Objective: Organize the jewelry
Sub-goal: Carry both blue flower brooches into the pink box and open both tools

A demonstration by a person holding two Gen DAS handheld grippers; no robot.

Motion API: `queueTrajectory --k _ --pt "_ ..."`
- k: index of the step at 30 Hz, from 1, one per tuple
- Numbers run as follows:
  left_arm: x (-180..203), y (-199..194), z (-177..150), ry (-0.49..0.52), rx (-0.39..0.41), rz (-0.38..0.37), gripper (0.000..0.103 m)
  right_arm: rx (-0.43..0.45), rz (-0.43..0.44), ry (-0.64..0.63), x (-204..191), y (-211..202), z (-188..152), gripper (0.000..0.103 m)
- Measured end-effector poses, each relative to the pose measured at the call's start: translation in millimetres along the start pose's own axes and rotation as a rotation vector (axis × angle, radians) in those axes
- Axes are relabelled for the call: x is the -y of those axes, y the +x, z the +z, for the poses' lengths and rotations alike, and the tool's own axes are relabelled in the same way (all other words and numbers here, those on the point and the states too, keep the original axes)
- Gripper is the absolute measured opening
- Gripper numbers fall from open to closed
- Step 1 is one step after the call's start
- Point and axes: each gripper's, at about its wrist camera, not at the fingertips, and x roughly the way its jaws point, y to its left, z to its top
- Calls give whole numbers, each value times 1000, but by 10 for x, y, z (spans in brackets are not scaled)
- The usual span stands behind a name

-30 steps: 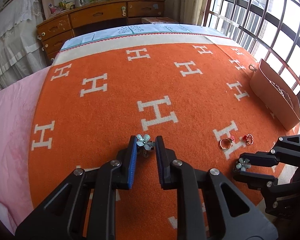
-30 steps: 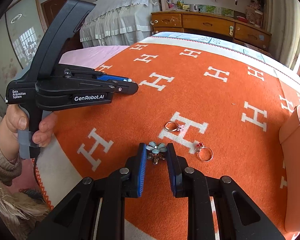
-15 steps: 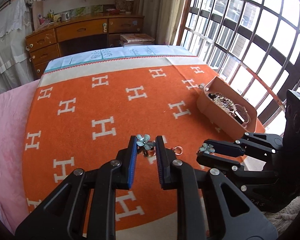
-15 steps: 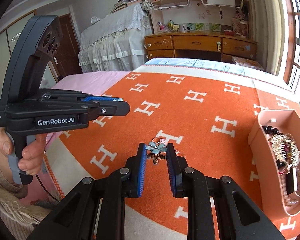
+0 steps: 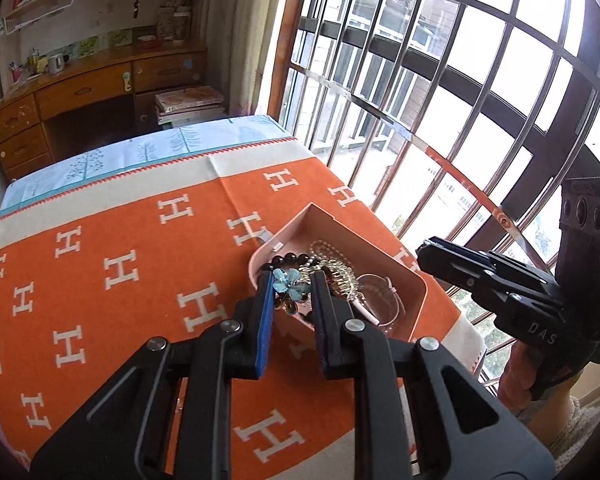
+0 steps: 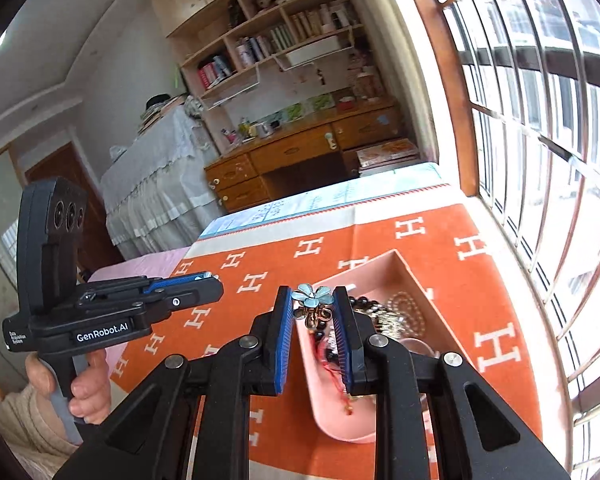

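My left gripper (image 5: 291, 285) is shut on a blue flower earring (image 5: 288, 282) and holds it above the near end of the pink jewelry tray (image 5: 416, 280). My right gripper (image 6: 313, 300) is shut on a second blue flower earring (image 6: 313, 297) above the same tray (image 6: 404, 272). The tray holds bead bracelets, chains and a bangle. The right gripper also shows at the right of the left wrist view (image 5: 424, 250). The left gripper also shows at the left of the right wrist view (image 6: 212, 284).
The tray sits on an orange blanket with white H marks (image 5: 112, 272) near the bed's window-side edge. A barred window (image 5: 440, 100) stands close behind the tray. A wooden desk (image 5: 88, 96) is at the far end.
Both grippers have lifted and swung right with their earrings, from over the blanket to above the pink tray. The rings on the blanket have left view.
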Motion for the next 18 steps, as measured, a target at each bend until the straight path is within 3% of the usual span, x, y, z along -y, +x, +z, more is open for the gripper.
queueTrajectory --k 8,14,18 --pt "349 658 -157 16 -125 -59 15 -168 -60 106 694 240 -135 20" --pt "501 737 -318 74 -149 -60 15 -259 -56 101 800 554 -261 20" --pt "575 788 -415 112 -160 -41 15 -271 -75 85 779 691 -321 21"
